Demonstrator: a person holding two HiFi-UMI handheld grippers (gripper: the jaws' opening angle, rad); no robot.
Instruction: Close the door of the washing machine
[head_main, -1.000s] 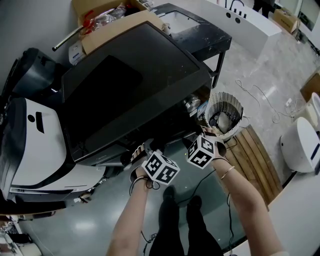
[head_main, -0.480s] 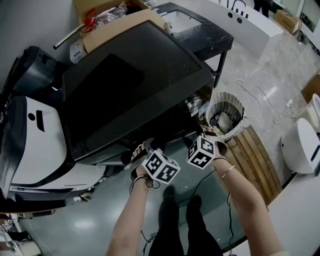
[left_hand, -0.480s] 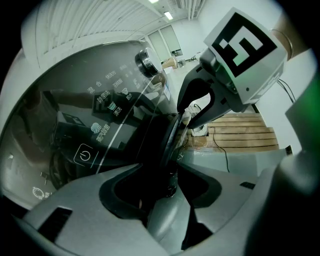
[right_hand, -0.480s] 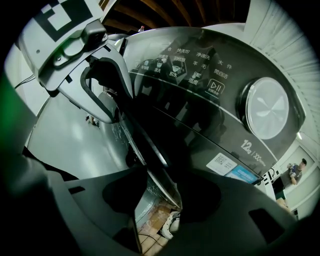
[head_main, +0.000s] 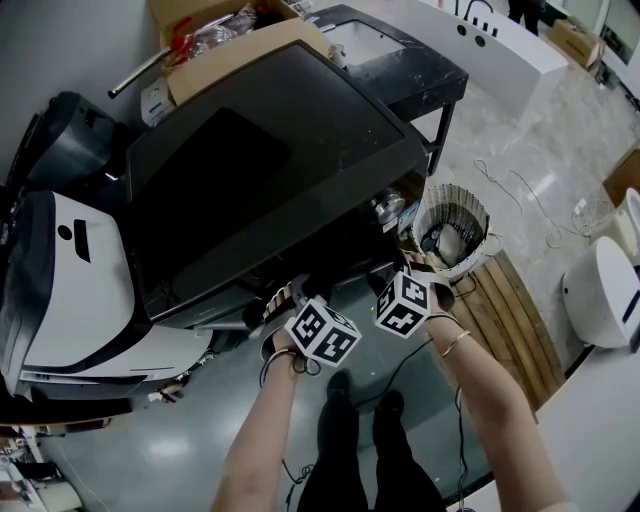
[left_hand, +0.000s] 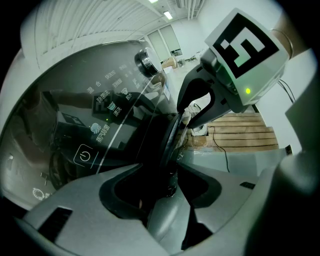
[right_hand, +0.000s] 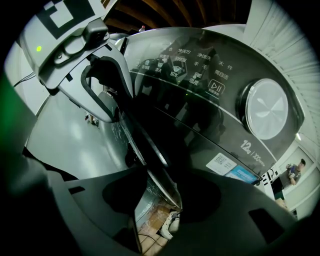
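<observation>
A dark front-loading washing machine (head_main: 270, 170) fills the head view. Its door stands ajar under the front edge, and the door's rim (left_hand: 170, 140) runs edge-on between the jaws in both gripper views. My left gripper (head_main: 290, 297) is at the rim, with wide gaps on either side (left_hand: 162, 176). My right gripper (head_main: 396, 268) is beside it on the right, with the same rim (right_hand: 150, 150) between its jaws. Those jaws have just been closing a little, and floor still shows beside the rim. The control panel (right_hand: 200, 75) and its round knob (right_hand: 264, 109) lie just above.
A round white basket (head_main: 448, 225) and a slatted wooden board (head_main: 510, 320) sit on the floor to the right. A white appliance (head_main: 70, 290) stands to the left. A cardboard box (head_main: 230, 40) lies on the machine's top. The person's feet (head_main: 360, 400) stand behind the grippers.
</observation>
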